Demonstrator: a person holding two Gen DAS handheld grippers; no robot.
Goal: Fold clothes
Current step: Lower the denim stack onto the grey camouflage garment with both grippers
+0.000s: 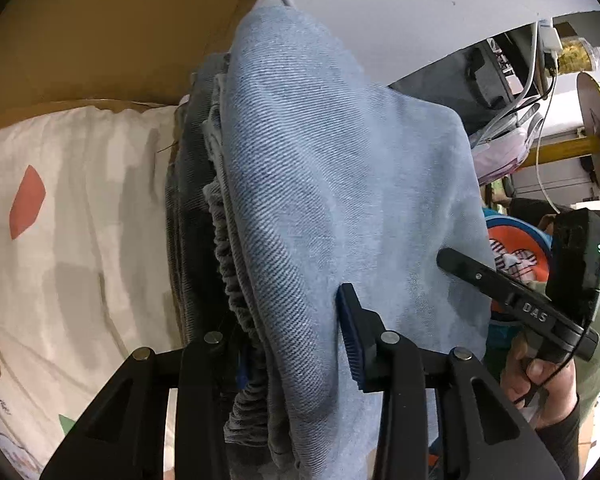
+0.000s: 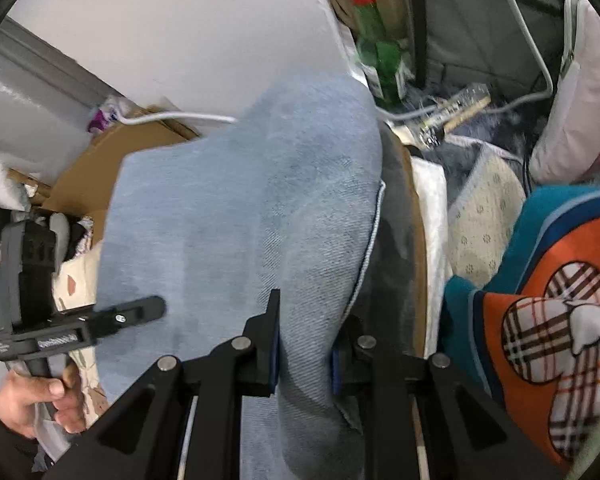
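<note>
1. Left tongs (image 1: 296, 344) clamped over a thick bunch of the pale blue denim garment (image 1: 332, 184), elastic waistband (image 1: 236, 312) squeezed in with it, jaws only partly closed because of the bulk.
2. Right tongs (image 2: 304, 356) pinched nearly shut on a thinner hemmed edge of the same denim.
3. Garment hung doubled between both tongs, up in the air over the bed sheet (image 1: 80, 216), not laid flat anywhere.
4. Looked about midway: at least one fold already in, judging by the layers stacked in the left grip.
5. Still left: setting it down on the bed, flattening, probably another fold.
6. Orange and teal cloth (image 2: 540, 320) off to the side, apparently unfolded, maybe next.
</note>
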